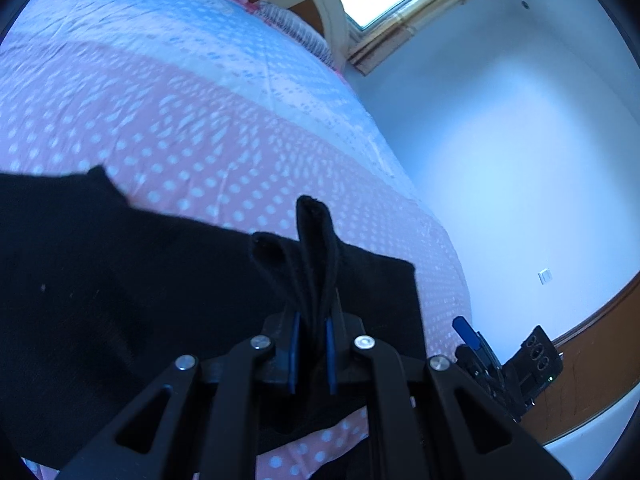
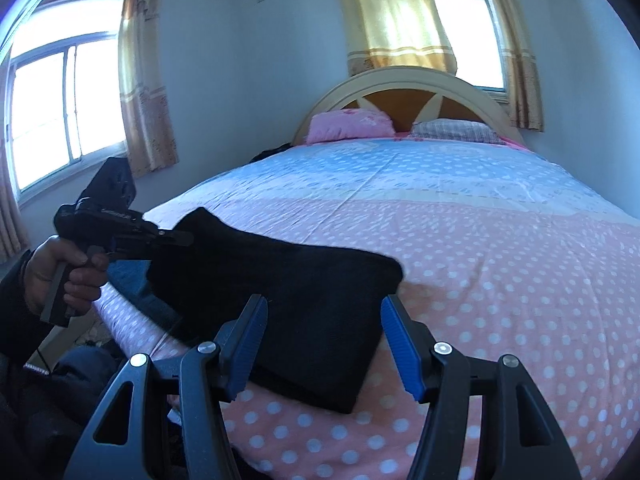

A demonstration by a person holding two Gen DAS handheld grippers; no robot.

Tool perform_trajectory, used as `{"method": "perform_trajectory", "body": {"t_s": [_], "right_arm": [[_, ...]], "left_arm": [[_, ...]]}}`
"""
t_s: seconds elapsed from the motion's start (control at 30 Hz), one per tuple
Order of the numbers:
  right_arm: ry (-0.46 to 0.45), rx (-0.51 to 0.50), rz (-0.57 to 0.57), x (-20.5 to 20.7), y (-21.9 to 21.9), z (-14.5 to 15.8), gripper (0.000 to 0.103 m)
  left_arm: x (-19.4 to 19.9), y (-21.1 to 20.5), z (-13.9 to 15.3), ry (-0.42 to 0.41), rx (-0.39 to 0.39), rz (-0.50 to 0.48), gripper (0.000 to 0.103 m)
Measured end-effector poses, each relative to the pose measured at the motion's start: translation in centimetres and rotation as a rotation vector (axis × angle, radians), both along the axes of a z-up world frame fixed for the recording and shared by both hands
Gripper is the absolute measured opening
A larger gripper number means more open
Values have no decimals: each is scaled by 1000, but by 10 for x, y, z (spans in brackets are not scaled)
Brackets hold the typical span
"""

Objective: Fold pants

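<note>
Pants: black, already folded into a compact slab, lying at the lower centre of the right wrist view on the near end of the bed, close to its foot edge. One end is raised off the bedspread toward the left of the frame.

Left gripper: fingers closed on a bunched edge of the pants, black cloth standing up between the blue pads. Judged purpose: holding that end lifted so it can be carried over for a further fold or pulled straight. Seen from the right wrist view at middle left, held by a hand.

Right gripper: fingers spread wide, gripping nothing, poised over the near edge of the pants; it appears placed to take the free edge.

Bedspread: pink with white dots near, blue further up; broad bare area to the right and above the pants gives ample room for laying cloth flat.

Edges: the bed's left side falls away just beside the lifted end, lower left of frame.

Pillows: upper centre, well apart.
</note>
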State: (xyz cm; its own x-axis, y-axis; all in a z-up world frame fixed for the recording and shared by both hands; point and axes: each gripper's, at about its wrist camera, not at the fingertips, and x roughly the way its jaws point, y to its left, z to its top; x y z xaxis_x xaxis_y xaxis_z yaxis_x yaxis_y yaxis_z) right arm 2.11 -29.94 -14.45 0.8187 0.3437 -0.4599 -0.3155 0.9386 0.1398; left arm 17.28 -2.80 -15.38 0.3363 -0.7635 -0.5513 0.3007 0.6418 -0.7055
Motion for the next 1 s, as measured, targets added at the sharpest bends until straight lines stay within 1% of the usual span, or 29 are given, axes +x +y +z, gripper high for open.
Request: {"method": "perform_trajectory", "body": {"t_s": [0.13,0.2,0.27,0.37,0.43,0.47,0.53,0.6,0.63,0.67,0.7,0.73,0.77,0.83,0.9,0.93,1.0], "right_arm": [[15,-48,52,-1,18,-6,61],[26,-58,76,-1,25,-10,61],[41,-67,90,0,31,-14,61],[117,-110,97,8,38,-28,61],[188,-146,93,16,42,-40,61],[182,-161,90,15,43,-42,61],[183,-171,98,14,44,-41,63],[185,-162,103,14,43,-39,64],[187,-154,104,14,42,-37,64],[185,-132,105,16,39,-33,64],[173,-108,100,17,36,-27,64],[158,-90,92,20,33,-21,64],[138,-68,80,24,29,-14,64],[117,-43,64,36,24,-4,64],[101,-10,46,53,19,2,64],[113,14,42,63,16,2,64],[182,36,25,88,13,-7,65]], "left_arm": [[3,7,-8,13,-7,21,11],[5,11,-10,16,-14,32,11],[7,12,-12,13,-6,33,11],[8,10,-22,16,28,28,12],[9,11,-30,32,36,37,16],[10,11,-35,43,40,41,16],[8,11,-36,32,41,37,18],[4,13,-30,23,57,36,26],[2,14,-26,6,73,42,30],[-1,15,-20,-18,92,50,42],[-7,16,-13,-61,125,63,53],[-12,16,-7,-102,154,70,57],[-12,14,-5,-120,167,67,60],[-18,8,-4,-149,215,41,60],[-20,2,-10,-156,258,25,60],[-22,-2,-15,-158,294,18,60],[-27,-6,-16,-208,338,16,60]]}}
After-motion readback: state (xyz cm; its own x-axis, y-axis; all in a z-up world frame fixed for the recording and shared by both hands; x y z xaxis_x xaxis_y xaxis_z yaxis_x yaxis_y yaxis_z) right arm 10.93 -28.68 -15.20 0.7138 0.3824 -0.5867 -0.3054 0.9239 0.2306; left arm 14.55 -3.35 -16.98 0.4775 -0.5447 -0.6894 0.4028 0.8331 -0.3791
